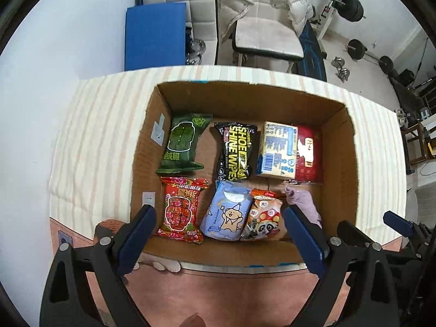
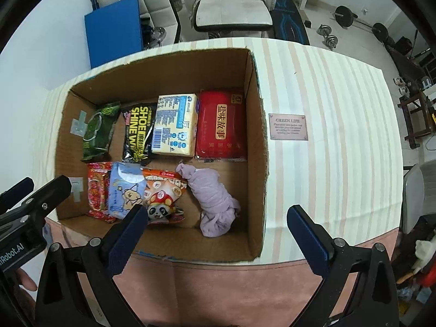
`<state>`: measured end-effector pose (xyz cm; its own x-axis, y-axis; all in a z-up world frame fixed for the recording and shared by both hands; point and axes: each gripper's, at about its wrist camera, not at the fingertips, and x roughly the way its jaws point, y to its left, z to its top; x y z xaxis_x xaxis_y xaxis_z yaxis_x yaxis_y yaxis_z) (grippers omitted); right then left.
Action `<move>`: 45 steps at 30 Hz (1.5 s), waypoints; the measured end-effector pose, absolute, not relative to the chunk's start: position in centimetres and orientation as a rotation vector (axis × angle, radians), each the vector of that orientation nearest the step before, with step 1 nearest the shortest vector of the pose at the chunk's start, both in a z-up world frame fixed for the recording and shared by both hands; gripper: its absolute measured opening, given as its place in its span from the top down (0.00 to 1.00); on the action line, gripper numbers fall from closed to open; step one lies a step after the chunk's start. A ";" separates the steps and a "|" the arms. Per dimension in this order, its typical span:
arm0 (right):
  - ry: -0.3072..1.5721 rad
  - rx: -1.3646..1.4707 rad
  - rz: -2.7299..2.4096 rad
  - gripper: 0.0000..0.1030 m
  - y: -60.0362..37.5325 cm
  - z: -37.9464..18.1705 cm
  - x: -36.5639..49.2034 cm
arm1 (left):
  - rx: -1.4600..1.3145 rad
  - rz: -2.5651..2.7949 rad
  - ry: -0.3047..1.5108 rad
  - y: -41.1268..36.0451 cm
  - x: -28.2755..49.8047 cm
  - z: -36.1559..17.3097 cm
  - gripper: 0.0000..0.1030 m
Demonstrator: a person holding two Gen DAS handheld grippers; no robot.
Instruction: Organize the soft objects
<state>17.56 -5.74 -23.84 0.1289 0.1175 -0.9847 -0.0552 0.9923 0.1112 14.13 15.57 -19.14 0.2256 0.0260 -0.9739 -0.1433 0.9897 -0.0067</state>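
Observation:
An open cardboard box (image 1: 343, 147) (image 2: 256, 125) on the striped table holds soft packs in two rows. The back row has a green pack (image 1: 184, 143) (image 2: 99, 130), a black shoe wipes pack (image 1: 236, 150) (image 2: 137, 133), a yellow tissue pack (image 1: 278, 150) (image 2: 175, 124) and a red tissue pack (image 1: 309, 154) (image 2: 222, 125). The front row has a red pack (image 1: 181, 209) (image 2: 96, 190), a blue pack (image 1: 226, 214) (image 2: 124, 193), an orange panda pack (image 1: 264, 215) (image 2: 163, 196) and a lilac cloth (image 1: 303, 203) (image 2: 214, 199). My left gripper (image 1: 220, 234) and right gripper (image 2: 215, 231) are open and empty above the box's near edge.
The striped tablecloth (image 2: 340, 136) has a small printed label (image 2: 288, 126) right of the box. A pink cloth edge (image 2: 218, 286) lies in front. Behind the table stand a blue board (image 1: 155, 35), a white chair with a jacket (image 1: 261, 27) and gym weights (image 1: 354, 49).

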 end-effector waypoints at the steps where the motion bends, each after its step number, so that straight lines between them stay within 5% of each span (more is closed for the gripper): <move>1: 1.431 0.059 0.133 0.00 -5.9 -23.4 17.2 | -0.102 0.115 1.324 15.5 13.7 -18.5 0.06; 22: 1.169 0.046 0.180 0.00 -9.1 -8.0 5.8 | -0.073 0.065 1.106 12.9 3.4 -5.5 0.06; 45: 0.994 0.009 0.196 0.00 -12.4 2.2 -2.2 | -0.085 0.117 0.968 11.6 -3.3 1.3 0.06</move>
